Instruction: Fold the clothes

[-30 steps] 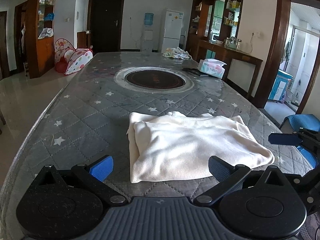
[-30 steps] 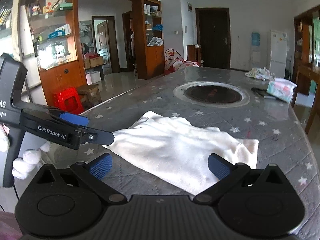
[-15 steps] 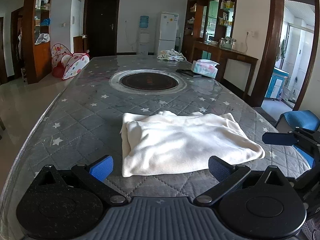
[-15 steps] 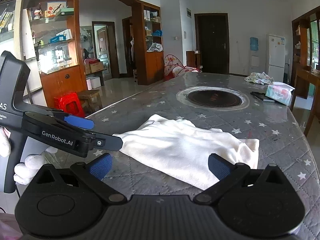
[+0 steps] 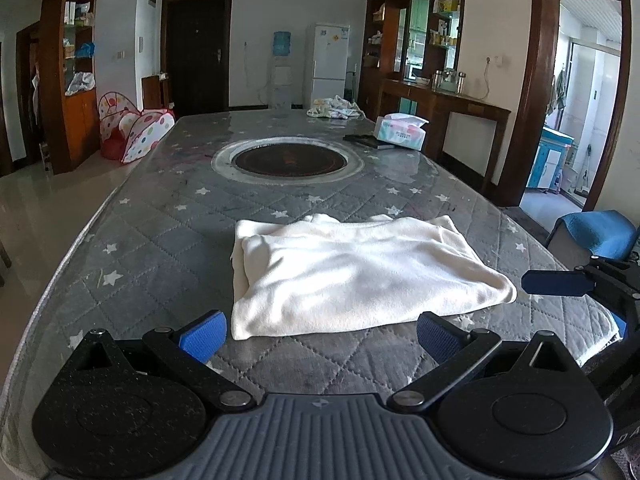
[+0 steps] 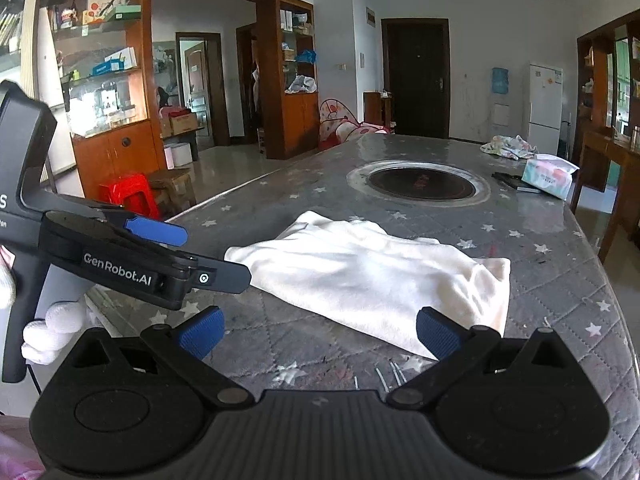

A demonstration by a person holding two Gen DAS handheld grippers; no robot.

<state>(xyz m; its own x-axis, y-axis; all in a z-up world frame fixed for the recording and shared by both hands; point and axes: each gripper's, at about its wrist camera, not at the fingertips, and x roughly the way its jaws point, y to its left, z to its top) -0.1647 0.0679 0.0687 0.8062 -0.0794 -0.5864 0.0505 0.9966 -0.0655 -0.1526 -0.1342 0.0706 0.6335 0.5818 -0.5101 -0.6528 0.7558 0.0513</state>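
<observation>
The folded garment [image 5: 352, 272] lies on the table [image 5: 160, 248] directly ahead of both tongs; the tissue box [image 5: 400, 132] sits far beyond, right.

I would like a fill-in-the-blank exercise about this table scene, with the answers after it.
1. The folded garment on the table is ____ in colour.
2. The left gripper and the right gripper are both ____, holding nothing.
3. The ring set into the table has a ____ shape.
4. The tissue pack lies ____ the ring from the garment.

Answers: white; open; round; beyond
</observation>
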